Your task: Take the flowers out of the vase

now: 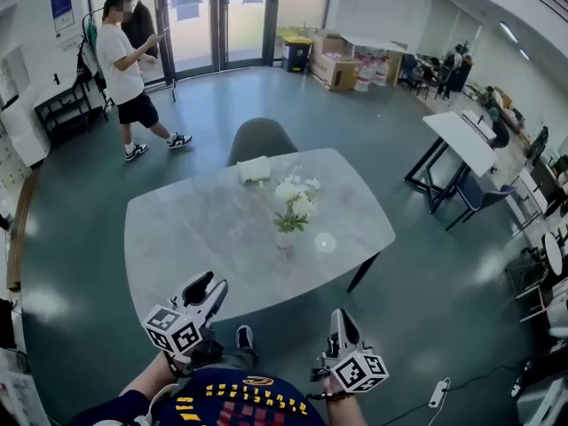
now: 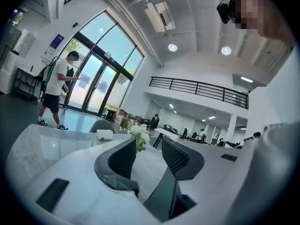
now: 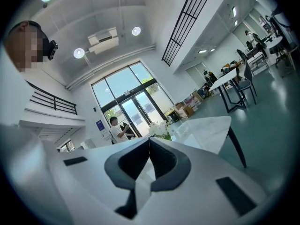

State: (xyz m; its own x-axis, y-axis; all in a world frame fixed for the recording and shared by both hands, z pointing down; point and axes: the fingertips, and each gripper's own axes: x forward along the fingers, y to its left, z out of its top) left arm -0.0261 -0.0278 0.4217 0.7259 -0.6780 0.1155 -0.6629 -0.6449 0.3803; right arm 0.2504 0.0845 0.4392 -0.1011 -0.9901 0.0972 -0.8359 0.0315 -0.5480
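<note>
Flowers (image 1: 295,197) in vase (image 1: 284,239), well beyond jaws; left gripper (image 1: 215,283) jaws wide, empty; right gripper (image 1: 343,316) jaws together, seemingly empty.

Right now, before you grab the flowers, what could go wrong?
The vase looks small under a tall bunch of flowers, so pulling the stems might tip it on the table. The right tongs are shut; they would need opening first to steady the vase. The open left tongs could squash blooms if closed too high.
</note>
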